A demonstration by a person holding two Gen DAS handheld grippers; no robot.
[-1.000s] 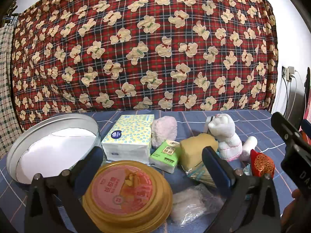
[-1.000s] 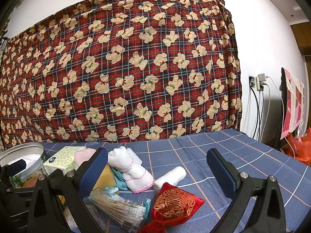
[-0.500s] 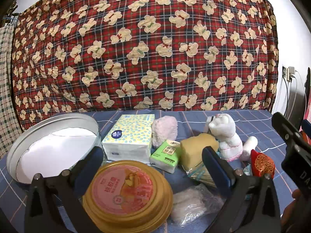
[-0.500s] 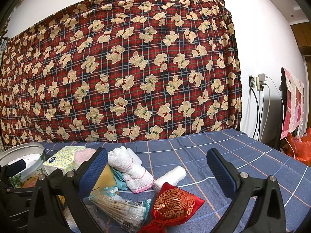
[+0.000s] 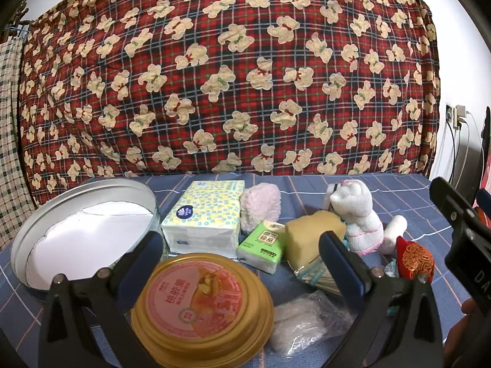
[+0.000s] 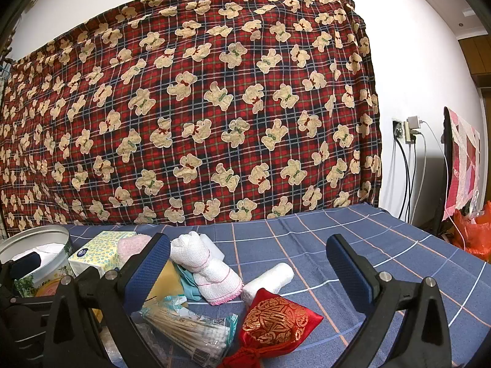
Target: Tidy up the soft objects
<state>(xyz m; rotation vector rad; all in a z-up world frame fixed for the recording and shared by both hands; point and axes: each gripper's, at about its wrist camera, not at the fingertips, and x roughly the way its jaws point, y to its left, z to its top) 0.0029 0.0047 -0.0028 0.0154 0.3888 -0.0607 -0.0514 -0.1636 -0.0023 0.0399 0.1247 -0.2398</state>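
Left wrist view: the left claw (image 5: 242, 263) hangs released, jaws wide, over a gold-rimmed round lid (image 5: 202, 303) whose near edge is cut off by the frame. Beyond it on the blue checked table (image 5: 399, 190) lie a tissue box (image 5: 204, 214), a pink fluffy cloth (image 5: 260, 208), a green tissue pack (image 5: 262, 245), a yellow sponge (image 5: 313, 236) partly hidden behind the right finger, a white knotted towel (image 5: 359, 214) and a clear plastic bag (image 5: 307, 319), contents hard to make out. A round tin (image 5: 83, 227) lined in white stands at left. The right claw shows only as a black edge at far right.

Right wrist view: the right claw (image 6: 248, 266), also released and empty, frames the towel (image 6: 205, 266), a white roll (image 6: 270, 279), a red embroidered pouch (image 6: 276, 322) and a packet of cotton swabs (image 6: 187, 331), seen fully only here. The left finger blocks most of the sponge and pink cloth; the tin (image 6: 40, 251) sits half-hidden at far left. A red bear-print blanket (image 6: 196, 116) hangs behind.
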